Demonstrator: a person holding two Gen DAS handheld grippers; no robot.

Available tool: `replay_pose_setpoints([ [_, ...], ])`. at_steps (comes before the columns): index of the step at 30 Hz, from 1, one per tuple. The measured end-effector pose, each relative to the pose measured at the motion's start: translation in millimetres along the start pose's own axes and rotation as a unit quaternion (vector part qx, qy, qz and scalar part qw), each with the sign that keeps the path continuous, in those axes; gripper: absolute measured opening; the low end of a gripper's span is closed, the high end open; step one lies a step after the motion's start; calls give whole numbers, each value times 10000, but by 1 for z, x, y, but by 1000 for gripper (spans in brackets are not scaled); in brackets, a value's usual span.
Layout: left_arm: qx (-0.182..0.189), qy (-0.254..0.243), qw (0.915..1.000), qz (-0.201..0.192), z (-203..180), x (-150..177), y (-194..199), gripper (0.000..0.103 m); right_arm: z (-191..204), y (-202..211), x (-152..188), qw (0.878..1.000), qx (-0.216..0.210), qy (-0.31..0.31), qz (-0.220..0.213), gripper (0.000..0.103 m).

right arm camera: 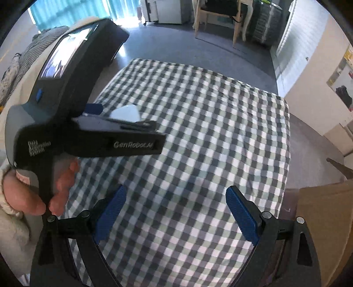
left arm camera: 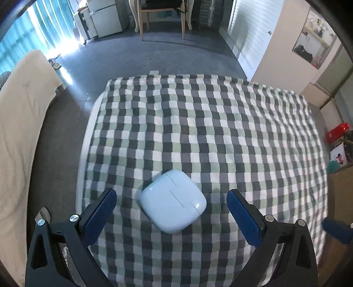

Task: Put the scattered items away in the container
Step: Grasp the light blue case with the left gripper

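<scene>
A pale blue rounded earbud case [left arm camera: 173, 201] lies on the checked cloth [left arm camera: 209, 132]. My left gripper [left arm camera: 171, 196] is open, its blue pads on either side of the case and apart from it. In the right wrist view the case [right arm camera: 126, 113] shows partly behind the left gripper's black body [right arm camera: 92, 134], held by a hand. My right gripper [right arm camera: 175, 198] is open and empty above the cloth [right arm camera: 198, 132]. A brown cardboard box [right arm camera: 324, 220] stands at the right edge of the table.
The cloth covers a small table with dark floor around it. A cream sofa [left arm camera: 19, 136] stands on the left. A wooden chair [left arm camera: 162, 13] stands at the back. Red and white boxes [left arm camera: 337, 141] sit on the far right.
</scene>
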State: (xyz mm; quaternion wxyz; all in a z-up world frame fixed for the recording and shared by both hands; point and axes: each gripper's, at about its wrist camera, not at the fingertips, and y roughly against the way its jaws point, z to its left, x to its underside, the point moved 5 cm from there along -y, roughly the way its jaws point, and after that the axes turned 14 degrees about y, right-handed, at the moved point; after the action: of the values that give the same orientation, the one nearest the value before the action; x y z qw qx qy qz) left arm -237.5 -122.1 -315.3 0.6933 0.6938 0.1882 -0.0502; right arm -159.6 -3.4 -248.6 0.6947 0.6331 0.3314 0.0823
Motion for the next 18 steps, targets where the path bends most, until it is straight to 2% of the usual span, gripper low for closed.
replay_pose_setpoints([
  [5,6,-86,9999,-100,2,11,-6,101,-11,2,8,9998,26,-177,10,92],
  [8,202,63,9998,47,6,10,-7,94,-16,5,11,9997,51,-230,0,92],
  [9,226,61,9997,29,6,8,-6,85,-17,6,12,9997,67,-254,-12,92],
  [10,247,35,9997,-6,6,7,-4,71,-19,8,13,9995,86,-287,-33,92],
  [12,212,-4,9998,-35,7,4,0,59,-20,13,15,9993,105,-348,-61,92],
  [18,151,-11,9999,-64,10,5,10,59,-31,25,16,9985,185,-491,-182,92],
])
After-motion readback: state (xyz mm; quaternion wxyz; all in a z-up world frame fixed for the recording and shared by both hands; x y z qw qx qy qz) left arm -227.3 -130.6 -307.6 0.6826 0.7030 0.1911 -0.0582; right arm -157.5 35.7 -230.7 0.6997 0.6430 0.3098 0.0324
